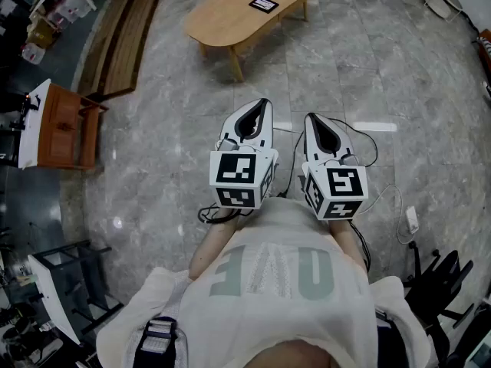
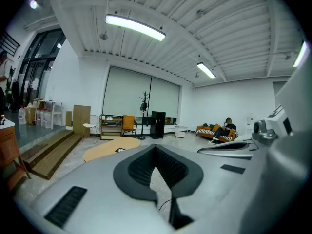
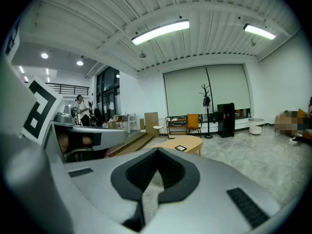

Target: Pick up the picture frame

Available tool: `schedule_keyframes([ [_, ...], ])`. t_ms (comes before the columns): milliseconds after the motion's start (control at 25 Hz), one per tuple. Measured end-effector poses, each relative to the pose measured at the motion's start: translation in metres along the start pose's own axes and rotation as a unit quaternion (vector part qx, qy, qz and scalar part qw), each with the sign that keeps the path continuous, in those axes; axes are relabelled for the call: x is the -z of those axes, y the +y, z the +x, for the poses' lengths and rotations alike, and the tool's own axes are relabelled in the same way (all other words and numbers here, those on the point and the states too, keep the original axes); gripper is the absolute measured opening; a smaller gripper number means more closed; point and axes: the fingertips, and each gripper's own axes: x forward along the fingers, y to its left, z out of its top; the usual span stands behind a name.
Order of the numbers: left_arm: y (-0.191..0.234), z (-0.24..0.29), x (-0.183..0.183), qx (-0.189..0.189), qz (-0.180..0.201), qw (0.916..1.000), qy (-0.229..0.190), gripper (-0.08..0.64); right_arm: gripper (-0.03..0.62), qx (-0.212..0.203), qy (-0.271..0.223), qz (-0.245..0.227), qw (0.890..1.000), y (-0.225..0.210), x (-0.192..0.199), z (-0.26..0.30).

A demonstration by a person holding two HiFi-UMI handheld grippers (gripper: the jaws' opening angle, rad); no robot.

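Note:
The picture frame, small with a black border, lies flat on a light wooden oval table far ahead of me. It shows small in the left gripper view and in the right gripper view. My left gripper and right gripper hang side by side over the grey stone floor, well short of the table. Both point forward and slightly down. The left gripper's jaws meet at the tips with nothing in them. The right gripper looks the same, tips together and empty.
A wooden cabinet stands at the left, with a low wooden platform beyond it. Cables and a power strip lie on the floor at the right, near a black chair. A person sits on an orange sofa far off.

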Motion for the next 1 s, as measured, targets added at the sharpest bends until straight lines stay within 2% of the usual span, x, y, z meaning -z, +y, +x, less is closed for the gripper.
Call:
schedule_keyframes([
  [360, 0.022, 0.014, -0.004, 0.001, -0.004, 1.0000, -0.005, 0.009, 0.005, 0.008, -0.002, 0.004, 1.000, -0.004, -0.004, 0.022],
  [640, 0.064, 0.026, -0.009, -0.002, -0.009, 0.9999, -0.010, 0.009, 0.005, 0.010, -0.004, -0.001, 1.000, 0.012, -0.011, 0.056],
  [760, 0.084, 0.029, -0.010, 0.001, -0.013, 0.9998, -0.012, 0.009, 0.005, 0.014, -0.014, 0.011, 1.000, 0.019, -0.016, 0.068],
  [1000, 0.113, 0.052, -0.005, 0.006, -0.033, 0.9994, -0.008, 0.009, 0.005, 0.039, -0.029, 0.028, 0.998, 0.009, -0.021, 0.080],
])
